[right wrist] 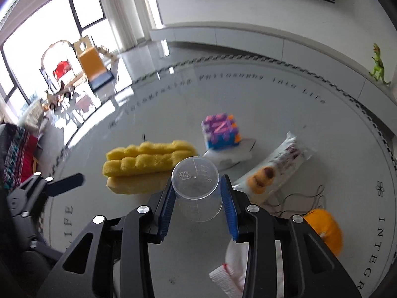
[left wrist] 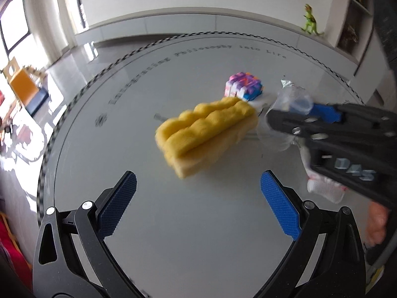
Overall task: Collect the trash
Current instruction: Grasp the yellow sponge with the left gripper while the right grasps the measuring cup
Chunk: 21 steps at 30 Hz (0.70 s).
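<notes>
My right gripper (right wrist: 197,186) is shut on a clear plastic measuring cup (right wrist: 198,201), its blue pads pressing both sides of the cup above the round glass table (right wrist: 173,260). In the left wrist view the same gripper (left wrist: 292,110) comes in from the right with the cup (left wrist: 297,101). My left gripper (left wrist: 198,176) is open over bare glass with nothing between its fingers, just short of a yellow sponge (left wrist: 206,131). A clear snack packet (right wrist: 275,168) with round pastries lies to the right. A white crumpled paper (right wrist: 233,156) lies under a colourful foam cube (right wrist: 220,131).
A white sock (right wrist: 233,265) lies below my right gripper, an orange round object (right wrist: 325,231) and a thin black cord (right wrist: 297,198) beside it. A green toy dinosaur (left wrist: 310,21) stands on the ledge behind the table. Toys and furniture stand on the floor at the left.
</notes>
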### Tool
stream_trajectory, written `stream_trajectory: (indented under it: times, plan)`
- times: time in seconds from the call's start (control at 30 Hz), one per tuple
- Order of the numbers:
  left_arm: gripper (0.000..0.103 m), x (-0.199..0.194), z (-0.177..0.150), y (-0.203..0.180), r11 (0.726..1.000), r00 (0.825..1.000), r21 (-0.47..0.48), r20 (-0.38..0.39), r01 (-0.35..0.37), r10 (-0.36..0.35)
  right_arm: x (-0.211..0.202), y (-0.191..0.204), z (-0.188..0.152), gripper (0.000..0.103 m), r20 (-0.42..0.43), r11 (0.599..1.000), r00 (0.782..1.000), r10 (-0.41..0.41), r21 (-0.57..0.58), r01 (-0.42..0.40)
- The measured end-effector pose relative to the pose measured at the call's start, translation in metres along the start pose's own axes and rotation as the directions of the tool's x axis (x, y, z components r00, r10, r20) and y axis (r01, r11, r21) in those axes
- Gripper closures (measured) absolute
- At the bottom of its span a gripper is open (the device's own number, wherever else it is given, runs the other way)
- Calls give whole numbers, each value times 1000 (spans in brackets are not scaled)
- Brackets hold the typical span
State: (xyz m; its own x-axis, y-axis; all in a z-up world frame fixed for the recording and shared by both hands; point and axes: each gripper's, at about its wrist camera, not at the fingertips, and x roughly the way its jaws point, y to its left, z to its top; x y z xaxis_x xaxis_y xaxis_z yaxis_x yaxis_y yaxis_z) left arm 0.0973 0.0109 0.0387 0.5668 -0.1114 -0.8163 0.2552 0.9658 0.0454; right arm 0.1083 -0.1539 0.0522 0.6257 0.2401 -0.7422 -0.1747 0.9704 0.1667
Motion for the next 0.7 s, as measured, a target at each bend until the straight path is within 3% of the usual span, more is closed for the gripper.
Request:
stream_trajectory:
  times: [0.33, 0.4, 0.47, 0.7]
  plan:
    - [6, 42, 32, -25, 984, 999, 177, -14, -33, 36, -6, -36, 13, 64, 19, 997, 1000, -15, 81, 13]
    - [10, 45, 31, -32, 979, 999, 201, -5, -41, 43, -4, -36, 12, 65, 15, 996, 1000, -14, 87, 12]
    - [24, 48, 28, -38, 977, 1000, 211, -21, -19, 24, -3, -37, 11, 65, 16, 996, 1000, -19, 93, 17]
    - [36, 40, 22, -38, 985, 999, 174, -36, -7, 13, -6, -45, 6, 65, 18, 993, 1000, -17, 118, 14]
